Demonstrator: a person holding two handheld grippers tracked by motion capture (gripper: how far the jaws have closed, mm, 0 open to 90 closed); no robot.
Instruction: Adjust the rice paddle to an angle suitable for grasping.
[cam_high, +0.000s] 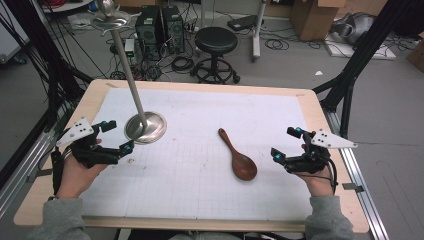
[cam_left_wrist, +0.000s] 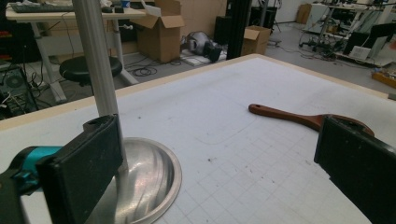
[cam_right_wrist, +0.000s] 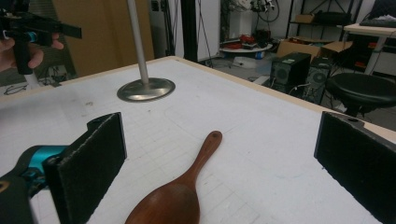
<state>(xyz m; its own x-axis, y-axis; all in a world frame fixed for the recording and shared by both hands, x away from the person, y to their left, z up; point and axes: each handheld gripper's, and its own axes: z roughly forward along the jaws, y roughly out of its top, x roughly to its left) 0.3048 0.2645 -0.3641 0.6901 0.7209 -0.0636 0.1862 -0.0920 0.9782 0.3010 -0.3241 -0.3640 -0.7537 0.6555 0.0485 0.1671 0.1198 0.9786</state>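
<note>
The right gripper (cam_high: 286, 145) hangs with its jaws spread wide and nothing between them, held just off the gridded mat (cam_high: 200, 165) by the person's right hand (cam_high: 320, 182). The wooden spoon (cam_high: 238, 156) lies flat on the mat just ahead of this gripper and toward its inner side, bowl end nearest to it and handle running away toward the far edge of the table (cam_high: 200, 85); in the right gripper view the spoon (cam_right_wrist: 180, 186) sits low between the two black jaws, its bowl closest and its handle pointing off toward the metal stand (cam_right_wrist: 145, 88). That stand, a round steel base with a slanting pole (cam_high: 127, 65), is well beyond the spoon on the other side, just beside the left gripper (cam_high: 117, 137), which is likewise wide open and empty. The step in hand looks like a reach for the spoon. To do it well, I would bring the right gripper down over the neck where handle meets bowl, since the bowl is broad and curved and would likely slip from flat pads. The jaws should straddle the handle crosswise, low enough to touch the mat lightly, then close squarely so the spoon does not roll or skid away.
</note>
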